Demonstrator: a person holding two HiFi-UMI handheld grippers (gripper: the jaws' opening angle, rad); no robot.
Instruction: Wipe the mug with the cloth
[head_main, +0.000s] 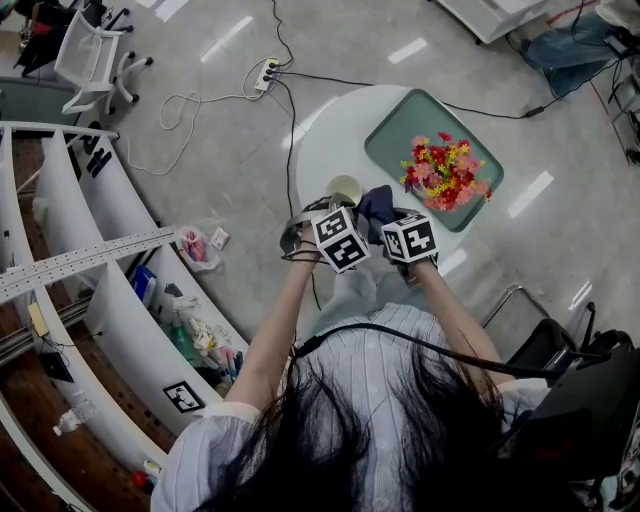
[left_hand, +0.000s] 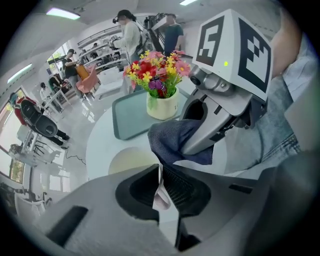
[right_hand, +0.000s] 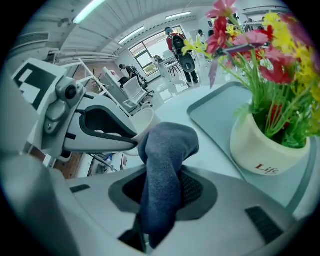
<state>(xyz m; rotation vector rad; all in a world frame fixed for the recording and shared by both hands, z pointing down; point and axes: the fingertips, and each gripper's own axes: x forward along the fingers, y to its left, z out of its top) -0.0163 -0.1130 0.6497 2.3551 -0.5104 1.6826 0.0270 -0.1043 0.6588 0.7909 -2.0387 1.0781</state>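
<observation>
Near desk (head_main: 322, 140) edge, left hand-held gripper (left_hand: 161, 172) pinches mug (head_main: 343, 187); right hand-held gripper (right_hand: 161, 175) clamps cloth (right_hand: 167, 145) at mug's 4 o'clock. Wiping step, I'd say; next: rub cloth around mug.

A pale striped short-sleeved shirt (head_main: 375, 360) and light jeans (left_hand: 270, 130) were worn. Long dark hair (head_main: 380, 450) hung at six o'clock. A black cable (head_main: 440, 347) crossed the back. The grey left gripper (left_hand: 160, 175) and right gripper (right_hand: 161, 180) bore cubes (head_main: 340, 240) with black-and-white markers.
</observation>
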